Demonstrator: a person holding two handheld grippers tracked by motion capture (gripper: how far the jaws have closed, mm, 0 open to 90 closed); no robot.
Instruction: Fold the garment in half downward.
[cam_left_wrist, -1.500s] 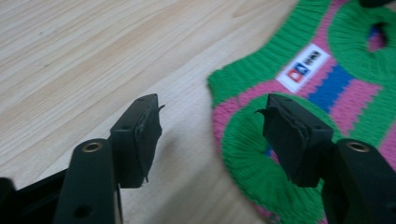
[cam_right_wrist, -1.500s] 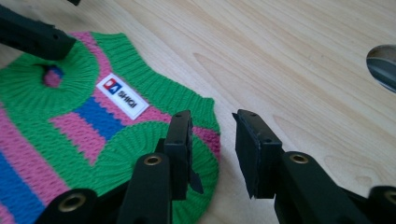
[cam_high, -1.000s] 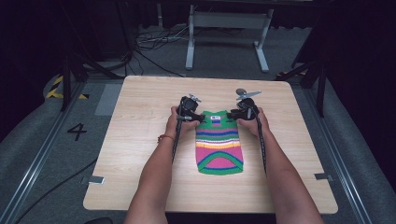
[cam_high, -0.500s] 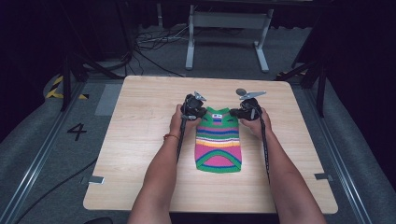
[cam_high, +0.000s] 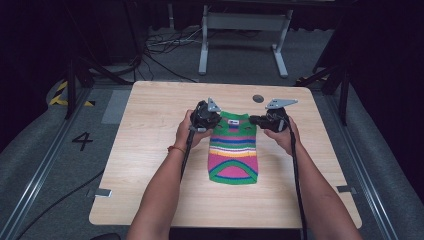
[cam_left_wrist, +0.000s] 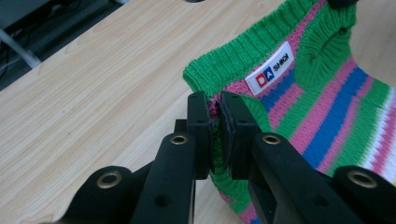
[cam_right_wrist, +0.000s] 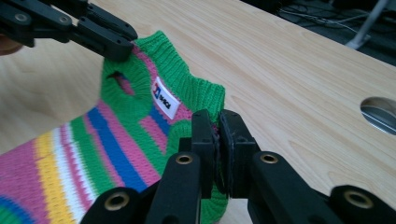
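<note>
A small knitted sweater (cam_high: 233, 150) with green, pink, blue, yellow and white stripes lies flat on the wooden table (cam_high: 150, 150), neck end far from me. My left gripper (cam_high: 212, 119) is shut on the sweater's left shoulder (cam_left_wrist: 205, 81). My right gripper (cam_high: 254, 120) is shut on the right shoulder (cam_right_wrist: 205, 98). A white label (cam_left_wrist: 270, 70) sits inside the green collar. In the right gripper view the left gripper's jaws (cam_right_wrist: 109, 39) pinch the opposite corner of the sweater (cam_right_wrist: 116, 135).
A round cable hole (cam_high: 258, 98) is set in the table behind the sweater, also seen as a grommet hole (cam_right_wrist: 380, 112) at the right. A white desk frame (cam_high: 242, 30) and cables lie on the floor beyond the table's far edge.
Both grippers have slid a little toward the far side and right, carrying the sweater's shoulders with them; the sweater has shifted along the table.
</note>
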